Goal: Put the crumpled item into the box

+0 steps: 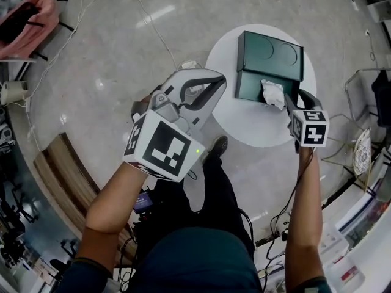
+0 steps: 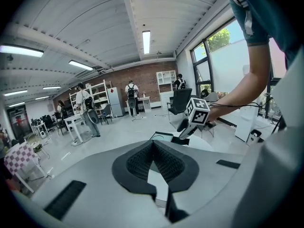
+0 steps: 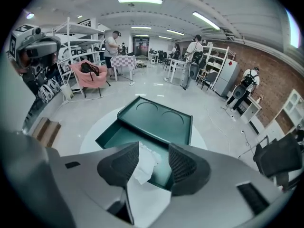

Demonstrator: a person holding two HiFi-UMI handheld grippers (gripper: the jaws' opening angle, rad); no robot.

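Observation:
A dark green box [image 1: 247,85] stands with its lid laid open on a round white table [image 1: 244,127]. The crumpled white paper [image 1: 273,93] rests at the box's near edge, partly over the rim. My right gripper [image 1: 294,99] is just beside it, at the right. In the right gripper view the jaws [image 3: 153,148] stand open around the paper [image 3: 145,163], which leans on the left pad with a gap to the right pad; the box [image 3: 118,134] lies beyond. My left gripper [image 1: 215,79] is held up left of the table, shut on nothing [image 2: 153,142].
A pink chair [image 1: 27,17] stands far left and a wooden bench [image 1: 61,163] lower left. Thin cables run over the glossy floor. A wire rack [image 1: 366,102] is right of the table. The person's shoe [image 1: 218,145] is by the table's near edge.

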